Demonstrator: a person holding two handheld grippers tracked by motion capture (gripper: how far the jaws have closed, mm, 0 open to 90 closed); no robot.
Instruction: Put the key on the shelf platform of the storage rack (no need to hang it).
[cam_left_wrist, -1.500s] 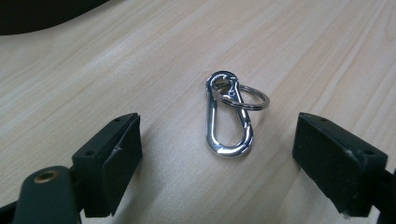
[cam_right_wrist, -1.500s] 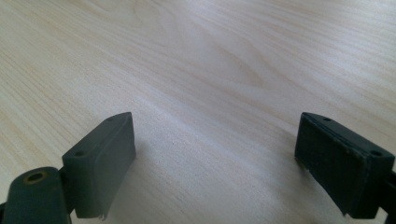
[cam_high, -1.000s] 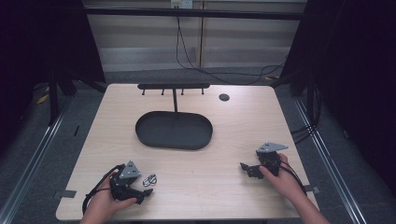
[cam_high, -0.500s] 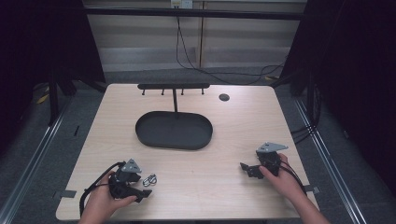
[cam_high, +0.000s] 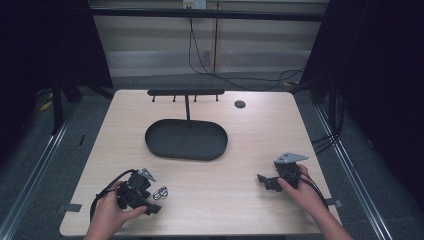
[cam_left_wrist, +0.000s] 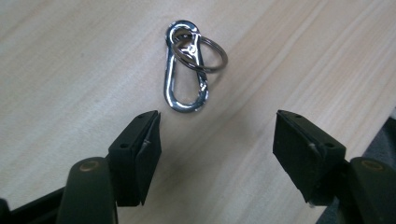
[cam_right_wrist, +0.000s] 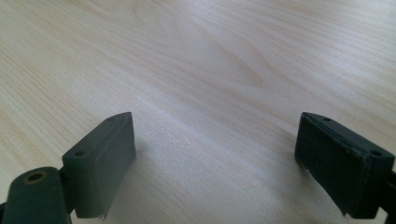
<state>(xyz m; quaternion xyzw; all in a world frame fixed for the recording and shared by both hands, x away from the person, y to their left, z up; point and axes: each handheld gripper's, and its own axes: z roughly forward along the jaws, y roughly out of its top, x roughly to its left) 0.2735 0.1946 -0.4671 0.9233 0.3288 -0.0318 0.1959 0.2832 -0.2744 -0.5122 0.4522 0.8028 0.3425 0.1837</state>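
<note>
A small silver carabiner with a key ring (cam_left_wrist: 187, 65) lies flat on the wooden table (cam_high: 235, 200), near its front left (cam_high: 160, 192). My left gripper (cam_left_wrist: 215, 140) is open just short of it, jaws wide apart, nothing between them; in the high view the left gripper (cam_high: 145, 197) sits right beside the carabiner. My right gripper (cam_right_wrist: 215, 154) is open over bare wood, and in the high view the right gripper (cam_high: 265, 181) rests at the front right, held by a hand.
A black oval tray (cam_high: 186, 139) lies at the table's middle, with a black rack of small pegs (cam_high: 185, 93) rising behind it. A small dark disc (cam_high: 240, 104) sits at the back right. Cables trail on the floor beyond.
The left gripper has shifted slightly toward the front of the table, staying beside the carabiner. The right gripper has not moved.
</note>
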